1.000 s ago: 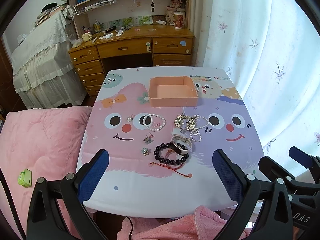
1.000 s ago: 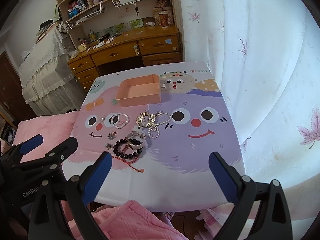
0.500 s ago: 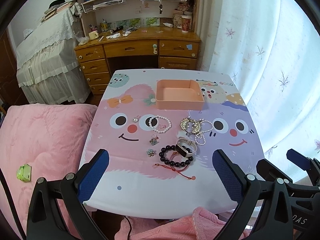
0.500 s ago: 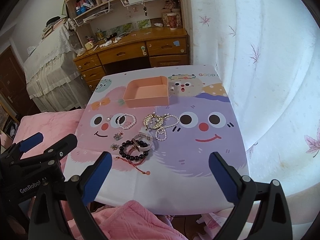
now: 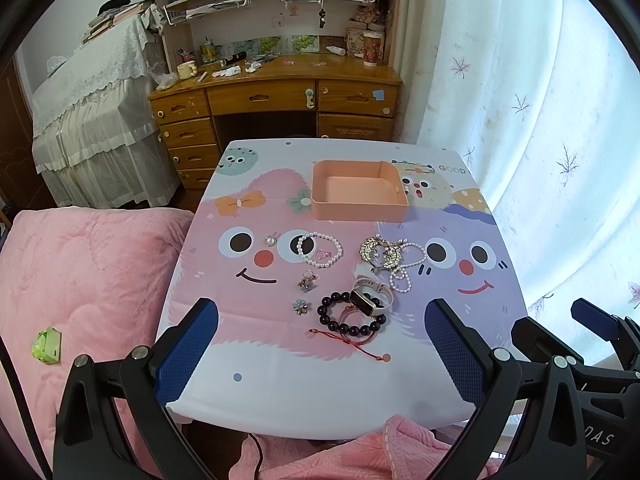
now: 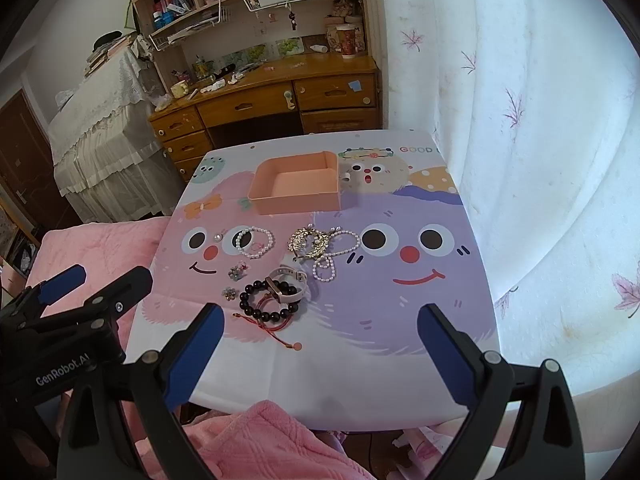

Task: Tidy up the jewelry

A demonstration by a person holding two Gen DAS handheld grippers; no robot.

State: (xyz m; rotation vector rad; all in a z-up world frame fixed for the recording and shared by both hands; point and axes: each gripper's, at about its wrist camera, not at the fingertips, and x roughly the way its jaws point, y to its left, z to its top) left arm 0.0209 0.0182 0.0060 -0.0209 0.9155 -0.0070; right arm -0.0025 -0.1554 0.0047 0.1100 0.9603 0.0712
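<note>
Jewelry lies mid-table: a black bead bracelet [image 5: 352, 318] [image 6: 269, 300] under a white band watch [image 5: 372, 294] [image 6: 287, 282], a red cord bracelet [image 5: 352, 342], a pearl bracelet [image 5: 320, 250] [image 6: 255, 243], a gold brooch [image 5: 379, 254] [image 6: 310, 243] on a pearl necklace [image 5: 404, 268], and small flower charms [image 5: 300, 306]. An empty peach box [image 5: 358, 194] [image 6: 296, 188] stands behind them. My left gripper [image 5: 320, 348] is open and empty above the near table edge. My right gripper [image 6: 320, 352] is open and empty beside it.
The small table [image 5: 320, 392] has a cartoon-face cloth. A pink blanket [image 5: 80, 300] lies to the left and below. A white curtain [image 5: 540, 120] hangs at the right. A wooden desk [image 5: 280, 92] with shelves stands behind.
Both grippers have pulled back and up a little, so the table and jewelry look slightly smaller and lower. Both stay open. Nothing on the table has moved.
</note>
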